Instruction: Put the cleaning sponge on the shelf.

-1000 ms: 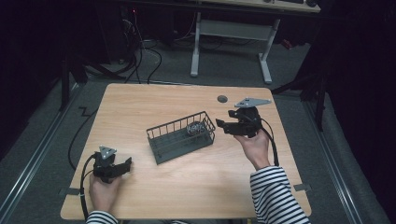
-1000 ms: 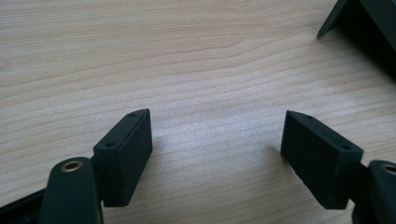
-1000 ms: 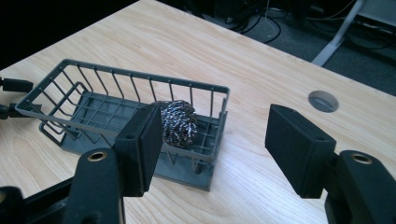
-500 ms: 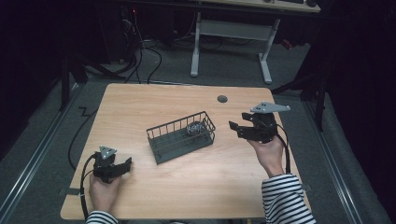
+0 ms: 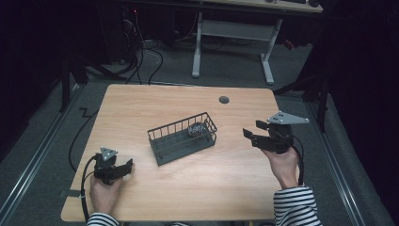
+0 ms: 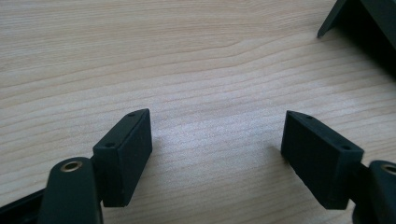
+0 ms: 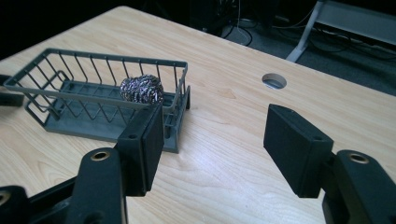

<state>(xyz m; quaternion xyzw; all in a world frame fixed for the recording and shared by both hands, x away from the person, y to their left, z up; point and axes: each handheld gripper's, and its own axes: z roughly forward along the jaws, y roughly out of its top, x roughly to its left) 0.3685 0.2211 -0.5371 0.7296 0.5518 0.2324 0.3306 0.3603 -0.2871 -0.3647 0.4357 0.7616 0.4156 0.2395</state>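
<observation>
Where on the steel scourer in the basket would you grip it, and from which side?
Grip the steel scourer across its rounded middle, coming from above: the wire basket walls fence its sides, the top is open. It sits at the basket's end nearer the open right gripper.

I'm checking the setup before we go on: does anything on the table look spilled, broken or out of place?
Nothing stands out. The wire basket sits flat on the table, at an angle to its edges, with the steel scrubber inside at one end. Both the left gripper and the right gripper are open and hold nothing.
</observation>
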